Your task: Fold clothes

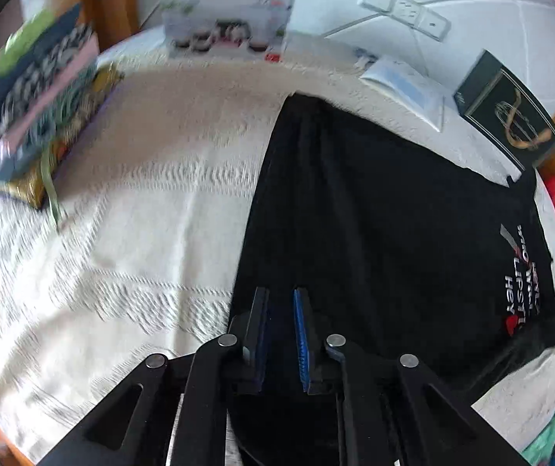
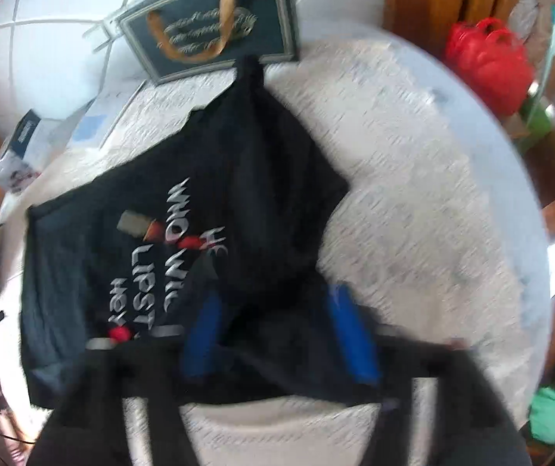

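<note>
A black T-shirt (image 1: 374, 213) with white and red lettering lies partly folded on a cream textured bedspread (image 1: 141, 213). My left gripper (image 1: 280, 295) hovers over the shirt's near left edge with a narrow gap between its blue pads, holding nothing I can see. In the right wrist view the shirt (image 2: 161, 202) shows its print (image 2: 161, 264). My right gripper (image 2: 273, 303) is blurred by motion, jaws wide apart, low over the shirt's near right part; black cloth lies between and under the fingers.
A stack of folded patterned clothes (image 1: 33, 116) lies at the left. A printed box (image 1: 227, 15), a white packet (image 1: 405, 89) and a dark gift bag (image 1: 510, 112) stand along the far edge. A red bag (image 2: 487, 62) is at right.
</note>
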Motion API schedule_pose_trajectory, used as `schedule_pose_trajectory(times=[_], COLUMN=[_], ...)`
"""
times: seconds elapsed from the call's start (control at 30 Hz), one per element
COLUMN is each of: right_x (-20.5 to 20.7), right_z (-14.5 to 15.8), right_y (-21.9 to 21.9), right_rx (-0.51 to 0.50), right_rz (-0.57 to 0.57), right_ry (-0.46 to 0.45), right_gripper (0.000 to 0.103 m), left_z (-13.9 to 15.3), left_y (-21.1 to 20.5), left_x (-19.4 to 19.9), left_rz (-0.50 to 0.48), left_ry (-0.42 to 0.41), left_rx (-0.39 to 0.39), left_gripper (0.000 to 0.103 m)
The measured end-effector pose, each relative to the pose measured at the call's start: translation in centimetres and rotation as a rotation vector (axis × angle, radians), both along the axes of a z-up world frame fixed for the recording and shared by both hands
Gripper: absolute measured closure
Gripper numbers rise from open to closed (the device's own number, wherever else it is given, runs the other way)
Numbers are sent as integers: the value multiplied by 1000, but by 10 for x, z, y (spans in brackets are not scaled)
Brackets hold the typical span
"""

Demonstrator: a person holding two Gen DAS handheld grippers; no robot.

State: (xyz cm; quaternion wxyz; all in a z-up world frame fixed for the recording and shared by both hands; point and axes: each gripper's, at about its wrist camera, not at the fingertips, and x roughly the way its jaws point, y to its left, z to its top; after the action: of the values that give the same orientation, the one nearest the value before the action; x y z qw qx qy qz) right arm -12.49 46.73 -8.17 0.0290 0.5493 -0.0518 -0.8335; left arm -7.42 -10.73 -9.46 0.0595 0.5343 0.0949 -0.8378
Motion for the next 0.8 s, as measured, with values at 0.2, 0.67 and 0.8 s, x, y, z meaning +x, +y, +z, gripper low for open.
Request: schedule_pose_trajectory(times=[0.2, 0.67, 0.8], right_x=[56, 132, 137], right_z=[-1, -34, -31], right_y=[38, 21, 14], right_rx=[-14, -33, -22], right_rz=[-62, -75, -61], right_ry=[43, -31, -20], right_gripper=[30, 31, 31], left_z=[2, -73, -36], left_y=[6, 40, 41], left_x=[78, 150, 140], left_rz=[-101, -99, -113], left_ry=[27, -141, -60], left_rx=[-106, -38, 64], left_gripper=[1, 43, 98])
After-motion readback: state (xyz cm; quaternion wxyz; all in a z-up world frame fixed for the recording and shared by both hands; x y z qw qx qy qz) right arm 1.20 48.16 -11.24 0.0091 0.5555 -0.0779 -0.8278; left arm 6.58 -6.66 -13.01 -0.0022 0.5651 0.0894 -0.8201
